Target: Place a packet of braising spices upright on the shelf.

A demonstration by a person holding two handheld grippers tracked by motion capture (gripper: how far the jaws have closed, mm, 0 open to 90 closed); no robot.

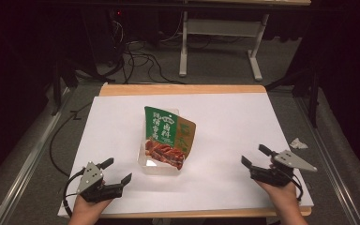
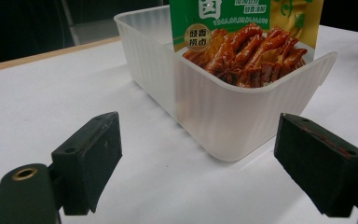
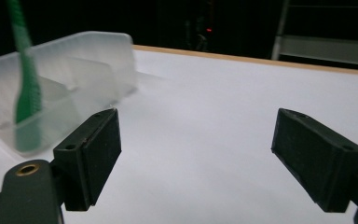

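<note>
Two grippers sit low at the near edge in the high view: my left gripper (image 1: 117, 170) and right gripper (image 1: 253, 156), both spread wide and empty. The snack packet (image 1: 166, 135) stands in a clear plastic tray (image 1: 146, 165) mid-table, between them.

Left gripper view: the tray corner (image 2: 233, 121) lies just ahead; I judge a square approach on the wall best.

Right gripper view: the tray (image 3: 98, 70) sits off left, well apart.

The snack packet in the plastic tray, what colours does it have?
The snack packet is green and brown, with a picture of red-brown meat; the left gripper view shows it best.
</note>
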